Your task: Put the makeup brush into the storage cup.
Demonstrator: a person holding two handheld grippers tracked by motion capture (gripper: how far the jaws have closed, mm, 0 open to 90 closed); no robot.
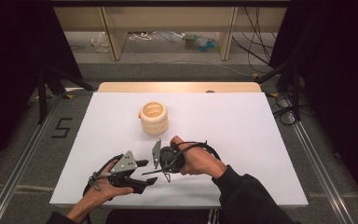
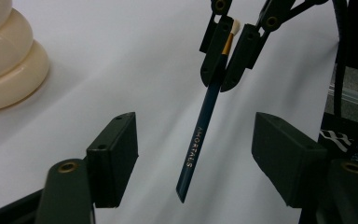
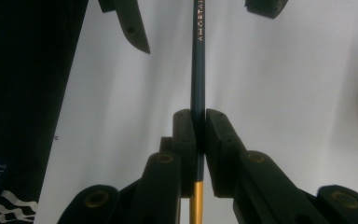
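while the right claw point(image 3: 196, 140) pinches a dark blue brush point(image 2: 204, 122), left claw point(image 2: 196, 161) spread around its free end, cream ridged holder point(image 1: 154, 117) beyond

Brush point(image 3: 197, 70) tip cut off by frame bottom; ridged cream holder point(image 2: 4, 56) cropped at left edge.

Table layout, near edge

My right gripper point(image 3: 197, 140) pinches the brush point(image 2: 200, 130); its handle reaches between my left gripper point(image 2: 193, 158) jaws. Ringed holder point(image 1: 154, 117) stands behind both.
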